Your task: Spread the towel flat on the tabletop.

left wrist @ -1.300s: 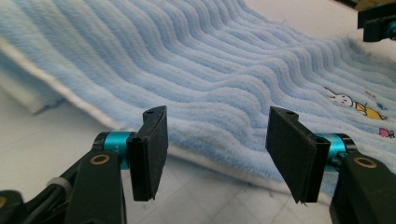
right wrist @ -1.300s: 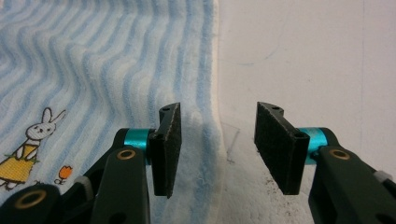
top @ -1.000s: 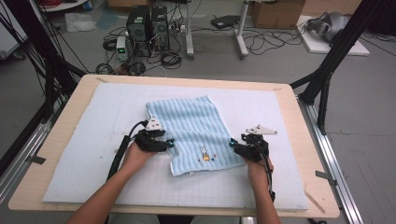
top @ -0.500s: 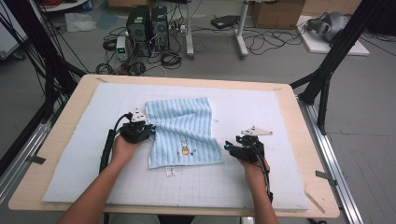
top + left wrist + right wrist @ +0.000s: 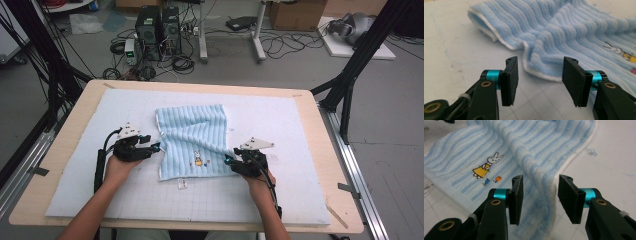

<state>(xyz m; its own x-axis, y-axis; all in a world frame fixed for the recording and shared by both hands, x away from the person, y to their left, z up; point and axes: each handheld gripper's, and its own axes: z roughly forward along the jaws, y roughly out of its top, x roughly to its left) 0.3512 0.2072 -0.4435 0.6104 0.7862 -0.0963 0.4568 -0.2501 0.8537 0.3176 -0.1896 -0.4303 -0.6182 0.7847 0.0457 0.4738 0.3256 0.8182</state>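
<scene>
Towel point(image 5: 192, 142), light blue with stripes and a small rabbit picture, lies wrinkled; left hand-held gripper point(image 5: 156, 148) has just been opening, empty, and right hand-held gripper point(image 5: 229, 161) closing around its right edge, pads apart.

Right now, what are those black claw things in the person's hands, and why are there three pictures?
Those are hand-held grippers, tools with two flat black jaws that pinch things. A person holds one in each hand: the left gripper and the right gripper. The big picture comes from a camera above the table. The other two come from small cameras riding on each gripper, looking along its jaws. On the wooden table lies a pale blue gridded mat, and on it a rumpled light blue striped towel with a little stitched bunny picture. The left jaws have just been opening, with nothing between them. The right jaws have just been closing around the towel's raised white-trimmed edge, but the pads do not press it yet.
</scene>
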